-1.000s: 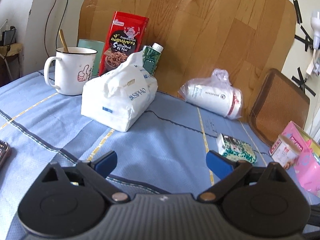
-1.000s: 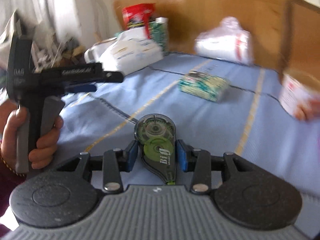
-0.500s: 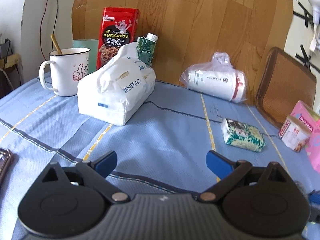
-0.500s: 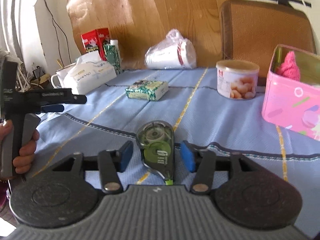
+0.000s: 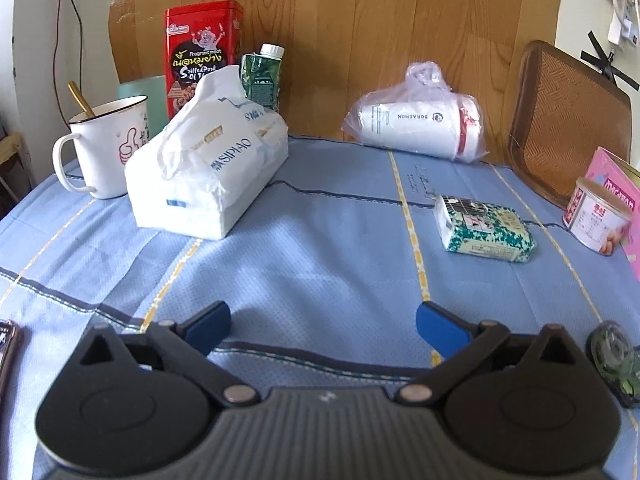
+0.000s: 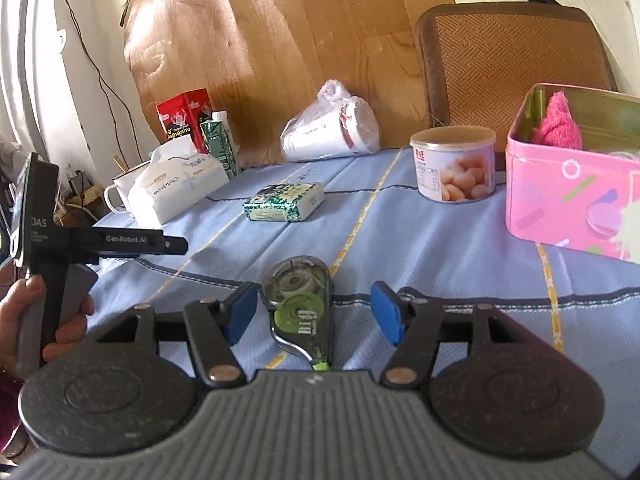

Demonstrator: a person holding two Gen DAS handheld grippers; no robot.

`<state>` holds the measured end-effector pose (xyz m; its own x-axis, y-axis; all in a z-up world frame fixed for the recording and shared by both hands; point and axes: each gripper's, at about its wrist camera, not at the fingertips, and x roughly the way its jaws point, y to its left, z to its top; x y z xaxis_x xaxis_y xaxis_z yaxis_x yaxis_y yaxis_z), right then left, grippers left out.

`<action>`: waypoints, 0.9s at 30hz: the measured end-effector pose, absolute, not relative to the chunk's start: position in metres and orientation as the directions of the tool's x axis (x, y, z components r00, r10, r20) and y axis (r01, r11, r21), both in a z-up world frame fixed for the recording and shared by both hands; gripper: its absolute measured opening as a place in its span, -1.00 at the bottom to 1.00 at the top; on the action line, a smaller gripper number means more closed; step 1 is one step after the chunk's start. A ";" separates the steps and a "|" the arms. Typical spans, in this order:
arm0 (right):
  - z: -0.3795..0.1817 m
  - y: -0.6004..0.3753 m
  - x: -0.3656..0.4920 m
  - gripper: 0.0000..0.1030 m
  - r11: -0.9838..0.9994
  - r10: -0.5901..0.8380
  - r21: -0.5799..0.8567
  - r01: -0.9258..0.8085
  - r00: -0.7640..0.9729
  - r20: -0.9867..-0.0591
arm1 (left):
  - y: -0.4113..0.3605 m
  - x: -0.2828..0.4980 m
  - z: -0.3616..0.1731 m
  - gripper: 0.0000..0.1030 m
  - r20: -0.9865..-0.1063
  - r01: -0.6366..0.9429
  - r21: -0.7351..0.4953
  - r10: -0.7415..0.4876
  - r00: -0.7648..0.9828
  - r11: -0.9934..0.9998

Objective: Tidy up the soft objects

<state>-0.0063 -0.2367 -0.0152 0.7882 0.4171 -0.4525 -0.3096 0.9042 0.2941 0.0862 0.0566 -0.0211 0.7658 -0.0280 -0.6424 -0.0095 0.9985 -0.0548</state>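
The pink tin [image 5: 608, 184] runs off the right edge – only a corner shows; a phone [image 5: 7, 354] is cut by the left edge, and the tape dispenser [image 5: 614, 360] sits half behind the tongs.

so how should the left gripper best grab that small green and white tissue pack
Probably across its narrow width. The small tissue pack lies flat on the blue cloth, clear on all sides, so come down from above with the open left gripper and squeeze gently on the two long sides; it looks soft.
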 end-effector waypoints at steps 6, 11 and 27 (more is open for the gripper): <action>-0.015 -0.239 -0.008 0.27 0.897 0.430 0.303 -0.321 0.791 -0.434 | 0.057 0.087 -0.022 0.99 -0.646 -0.011 -0.056 -0.028 0.763 0.998; -0.015 -0.239 -0.007 0.27 0.896 0.431 0.313 -0.315 0.789 -0.439 | 0.058 0.090 -0.023 0.99 -0.652 -0.025 -0.049 -0.014 0.758 0.998; -0.016 -0.241 -0.005 0.33 0.899 0.422 0.317 -0.301 0.785 -0.452 | 0.061 0.090 -0.023 0.99 -0.647 -0.022 -0.064 -0.025 0.762 0.998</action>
<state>-0.0045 -0.2408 -0.0159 0.7855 0.4223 -0.4524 -0.3011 0.8994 0.3168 0.0897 0.0608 -0.0228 0.7625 -0.0246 -0.6465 -0.0222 0.9977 -0.0642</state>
